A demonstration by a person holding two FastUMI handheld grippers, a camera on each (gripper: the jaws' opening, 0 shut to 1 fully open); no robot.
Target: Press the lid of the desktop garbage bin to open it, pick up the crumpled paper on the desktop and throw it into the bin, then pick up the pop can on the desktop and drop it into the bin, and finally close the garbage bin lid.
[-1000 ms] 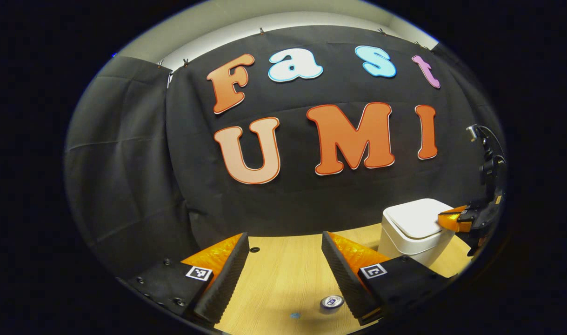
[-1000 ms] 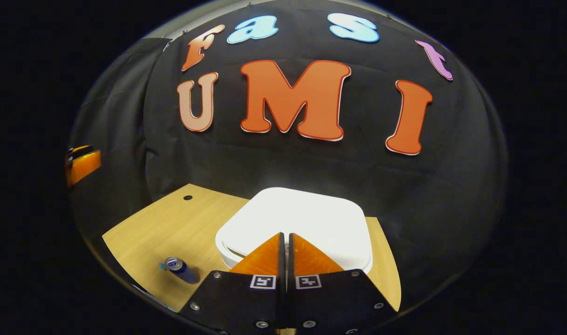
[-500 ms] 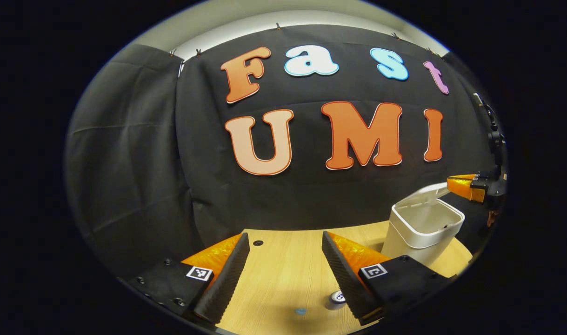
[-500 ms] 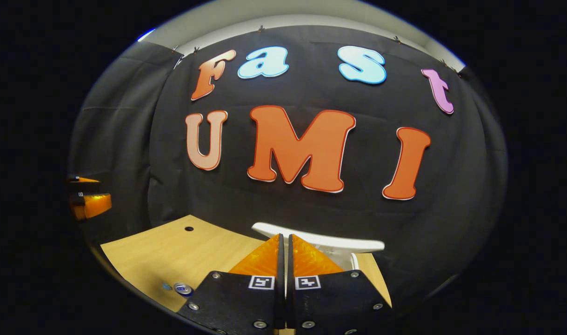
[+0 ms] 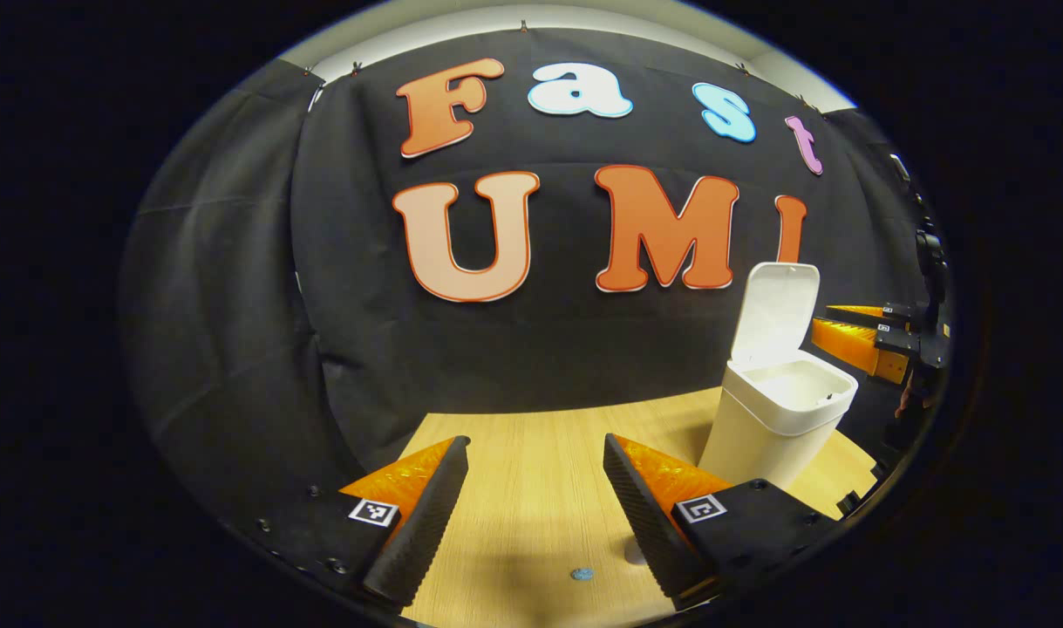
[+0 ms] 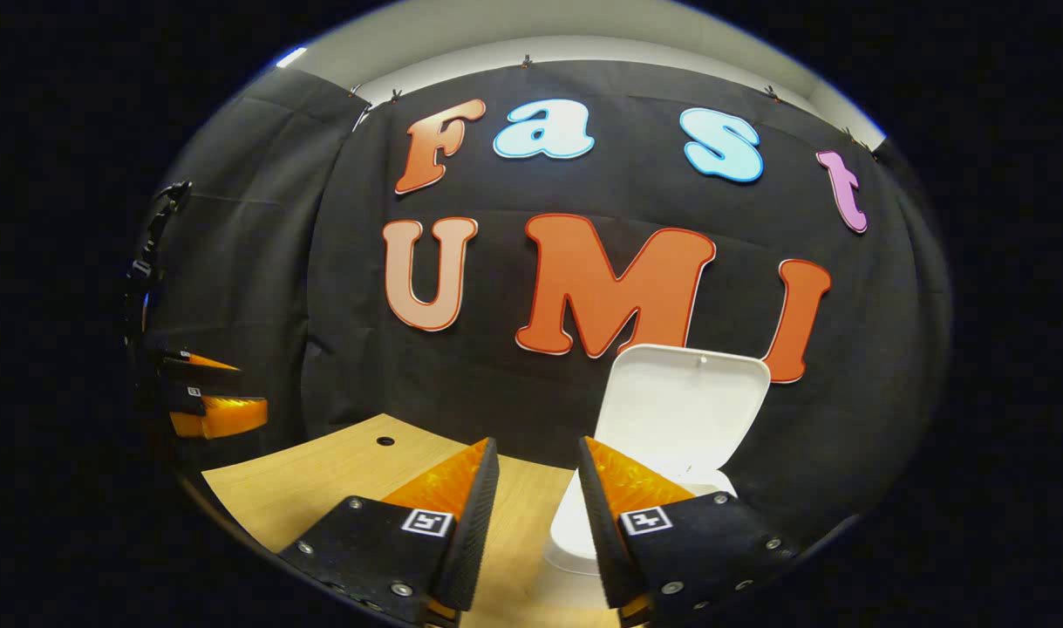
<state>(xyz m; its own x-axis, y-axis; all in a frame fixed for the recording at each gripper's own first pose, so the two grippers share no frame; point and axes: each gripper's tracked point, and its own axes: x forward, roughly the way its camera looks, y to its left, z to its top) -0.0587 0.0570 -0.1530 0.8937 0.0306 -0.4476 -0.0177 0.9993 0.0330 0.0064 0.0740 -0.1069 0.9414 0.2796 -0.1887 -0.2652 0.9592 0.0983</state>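
- Left gripper [image 5: 535, 471] first: fingers spread wide, nothing between them but bare wooden desktop [image 5: 531, 515], pads touching nothing.
- Just under the inner edge of its right-hand finger [image 5: 649, 515] a pale sliver [image 5: 634, 551] pokes out, mostly hidden; I cannot tell what it is.
- Between the two fingers, close in toward the camera, a small blue speck [image 5: 582, 573] lies on the wood.
- Ahead and off to the right of this gripper stands the white garbage bin [image 5: 771, 419], upright on the desktop, long axis vertical, mouth facing up.
- Its lid [image 5: 775, 310] is flipped up, hinged at the far side, standing nearly vertical with its inner face turned toward the grippers.
- Beyond the bin, at the right edge of the left gripper view, the other gripper hovers above the desktop at about the lid's height, fingers parted, apart from the bin.
- Now the right gripper [image 6: 538, 488] through its own camera: fingers parted a moderate way, narrower than the left's, holding nothing.
- Directly ahead and slightly right of it sits the bin [image 6: 575, 536], its rim partly hidden behind the right-hand finger [image 6: 618, 497]; whether that finger touches the rim I cannot tell.
- The lid [image 6: 684, 410] rises beyond the fingertips, open and standing up against the black cloth.
- Far off to the left in the right gripper view, the left gripper hangs over the desktop's edge, well apart from the bin.
- A small round hole [image 6: 384, 440] marks the desktop near the back wall, ahead-left of the right gripper.
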